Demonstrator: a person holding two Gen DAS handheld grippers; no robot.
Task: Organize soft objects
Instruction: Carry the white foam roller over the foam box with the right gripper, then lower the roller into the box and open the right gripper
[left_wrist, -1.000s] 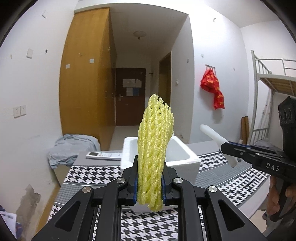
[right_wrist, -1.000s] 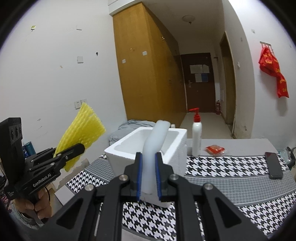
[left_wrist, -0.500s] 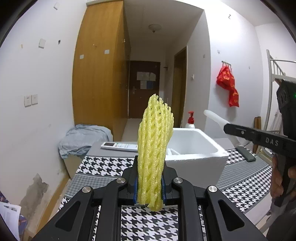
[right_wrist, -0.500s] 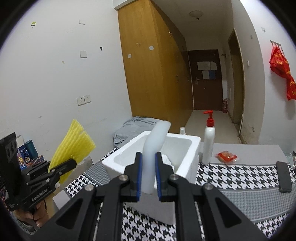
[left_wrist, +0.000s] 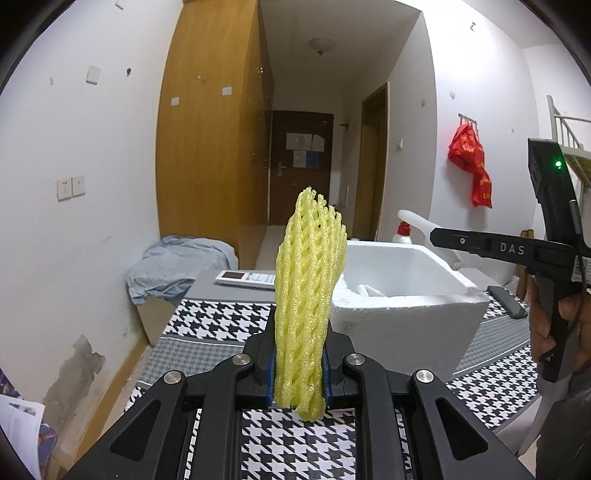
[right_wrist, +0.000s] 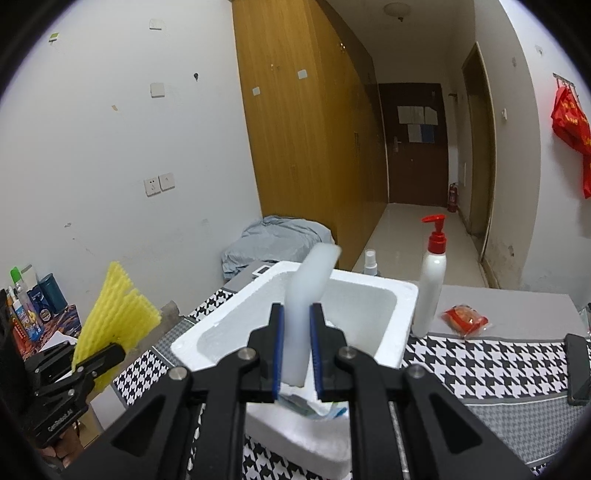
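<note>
My left gripper (left_wrist: 298, 363) is shut on a yellow foam net sleeve (left_wrist: 308, 295) that stands upright between its jaws, left of the white foam box (left_wrist: 406, 306). It also shows in the right wrist view (right_wrist: 114, 325). My right gripper (right_wrist: 296, 354) is shut on a white foam strip (right_wrist: 306, 295) that curves up over the near rim of the box (right_wrist: 229, 332). In the left wrist view the strip (left_wrist: 417, 221) is held above the box. Some white pieces (left_wrist: 369, 290) lie inside the box.
The table has a black-and-white houndstooth cloth (left_wrist: 295, 443). A white remote (left_wrist: 245, 277) lies behind the box. A pump bottle (right_wrist: 430, 280), a small spray bottle (right_wrist: 370, 262), a red snack packet (right_wrist: 466, 319) and a dark phone (right_wrist: 578, 367) sit to the right.
Both grippers have moved closer to the foam box with their loads. The white strip now hangs over the box's near rim and the view looks down into it more.
</note>
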